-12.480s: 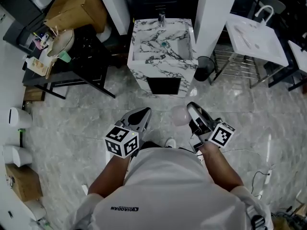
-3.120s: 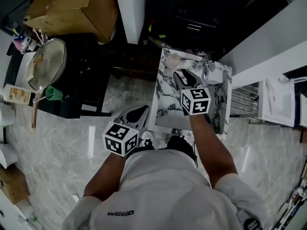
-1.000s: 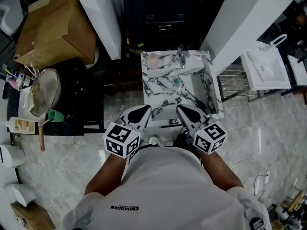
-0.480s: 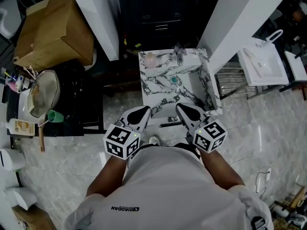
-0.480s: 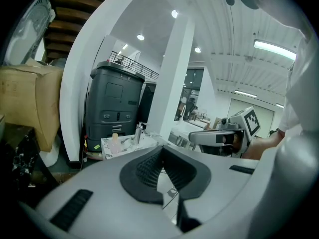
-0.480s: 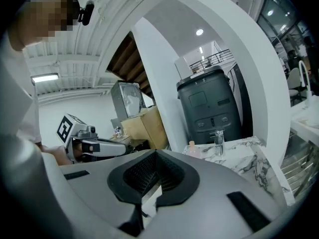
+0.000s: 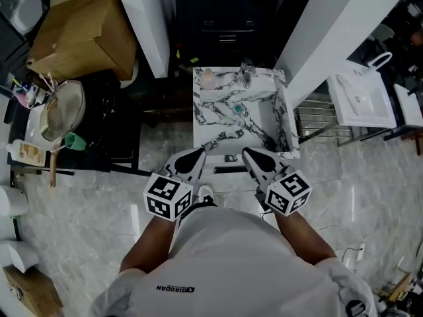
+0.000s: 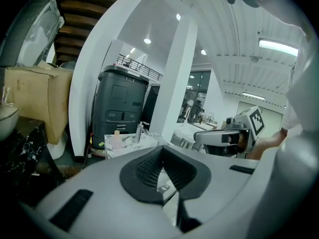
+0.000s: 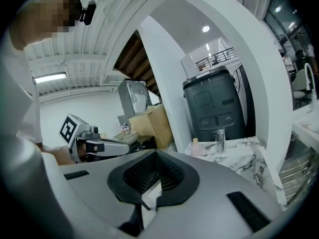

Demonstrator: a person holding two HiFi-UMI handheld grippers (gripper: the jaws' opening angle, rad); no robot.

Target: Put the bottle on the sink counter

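Here the bottle (image 7: pixel 207 78) stands upright on the far left corner of the marble table (image 7: pixel 218 121). It is small and pinkish. It is just left of the tap (image 7: pixel 246 78) and well apart from both tongs. The basin (image 7: pixel 248 114) with its green drain lies to the right of the table's middle, nearer the person than the tap.

The left tongs (image 7: pixel 195 156) and the right tongs (image 7: pixel 252 158) are held side by side in front of the person's chest, over the floor (image 7: pixel 86 223) at the table's near edge. Each points toward the table with a slight downward tilt. In the left gripper view the two dark ribbed pads are pressed together with nothing between them. Only a thin sliver of floor shows below where they meet. The right gripper view shows the same: pads together, pinching nothing. Each gripper view also catches the other tongs with its marker cube off to the side, and the bottle and tap far ahead on the marble top.

A dark grey cabinet (image 7: pixel 218 18) stands behind the table, between two white pillars. To the left is a black stand (image 7: pixel 115 137) bearing a lidded pan (image 7: pixel 61 111) and a green cup (image 7: pixel 75 140), with a cardboard box (image 7: pixel 86 35) behind it. To the right, past a pillar, sits a white basin (image 7: pixel 363 98) on a metal frame.
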